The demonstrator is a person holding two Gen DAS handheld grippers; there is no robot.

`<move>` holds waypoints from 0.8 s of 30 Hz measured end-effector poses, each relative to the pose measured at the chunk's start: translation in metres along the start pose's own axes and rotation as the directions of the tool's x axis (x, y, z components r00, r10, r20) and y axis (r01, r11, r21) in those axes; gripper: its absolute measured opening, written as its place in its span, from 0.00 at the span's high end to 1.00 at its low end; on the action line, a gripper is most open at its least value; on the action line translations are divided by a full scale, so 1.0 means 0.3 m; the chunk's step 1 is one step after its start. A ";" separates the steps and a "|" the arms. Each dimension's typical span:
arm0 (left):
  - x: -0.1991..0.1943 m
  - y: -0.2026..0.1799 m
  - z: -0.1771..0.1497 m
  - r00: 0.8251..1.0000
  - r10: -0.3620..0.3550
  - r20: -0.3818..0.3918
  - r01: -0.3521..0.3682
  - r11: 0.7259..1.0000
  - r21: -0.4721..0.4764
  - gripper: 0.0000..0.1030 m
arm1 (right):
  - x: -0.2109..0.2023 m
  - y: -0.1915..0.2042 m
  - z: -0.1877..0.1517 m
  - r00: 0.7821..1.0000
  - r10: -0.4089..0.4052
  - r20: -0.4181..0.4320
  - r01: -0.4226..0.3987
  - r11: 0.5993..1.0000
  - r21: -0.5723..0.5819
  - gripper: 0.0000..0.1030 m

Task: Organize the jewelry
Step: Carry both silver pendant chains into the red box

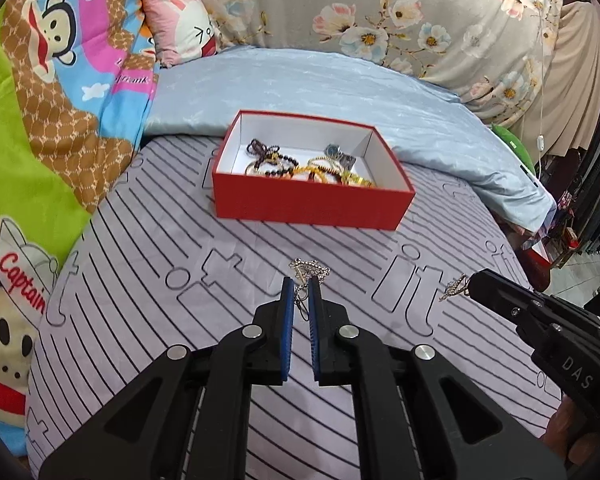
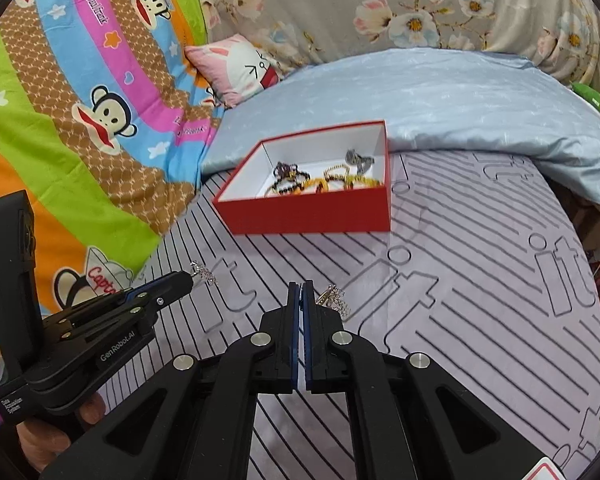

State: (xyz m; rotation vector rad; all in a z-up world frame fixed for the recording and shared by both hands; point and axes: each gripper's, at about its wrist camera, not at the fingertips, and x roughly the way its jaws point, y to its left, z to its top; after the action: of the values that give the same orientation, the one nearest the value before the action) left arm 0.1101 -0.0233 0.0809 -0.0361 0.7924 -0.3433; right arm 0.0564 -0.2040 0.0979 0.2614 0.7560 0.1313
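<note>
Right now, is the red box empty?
No. In the left wrist view the red box on the bed holds a pile of beaded bracelets and other jewelry on its white floor.

"Captain" stands on the cartoon blanket (image 1: 24, 288); "DAS" on the right gripper (image 1: 466, 286); "GenRobot.AI" on the left gripper (image 2: 190, 278); "it" on the striped sheet (image 2: 500, 280).

Matt red cardboard box (image 1: 312, 204); smooth striped cloth sheet (image 1: 148, 272); glittery metal earring (image 1: 310, 269).
</note>
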 end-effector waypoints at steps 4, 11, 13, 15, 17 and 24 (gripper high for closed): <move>-0.009 -0.018 0.059 1.000 -0.004 0.022 0.004 1.000 0.013 0.93 | -0.015 0.012 0.059 0.999 0.005 0.037 -0.005 1.000 -0.013 0.98; -0.006 -0.047 0.189 0.998 0.003 0.065 -0.005 0.999 0.038 0.93 | -0.009 0.041 0.181 0.995 0.008 0.099 -0.004 0.999 -0.047 0.98; -0.001 -0.052 0.229 0.997 0.004 0.079 -0.008 0.999 0.043 0.93 | -0.002 0.048 0.215 0.993 0.006 0.117 0.001 0.998 -0.056 0.98; 0.008 -0.058 0.272 0.995 0.012 0.096 -0.017 0.999 0.052 0.93 | 0.013 0.053 0.259 0.991 0.004 0.134 0.004 0.998 -0.063 0.98; 0.019 -0.063 0.308 0.994 0.019 0.109 -0.026 0.998 0.060 0.93 | 0.030 0.058 0.292 0.990 0.001 0.144 0.009 0.998 -0.070 0.98; 0.091 -0.052 0.437 0.990 0.040 0.133 -0.049 0.996 0.070 0.93 | 0.114 0.053 0.414 0.986 -0.015 0.166 0.028 0.997 -0.075 0.98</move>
State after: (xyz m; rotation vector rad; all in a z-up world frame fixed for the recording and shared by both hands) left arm 0.2155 -0.0591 0.1570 0.0275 0.6484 -0.3240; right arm 0.1665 -0.2047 0.1665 0.1883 0.5872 0.1160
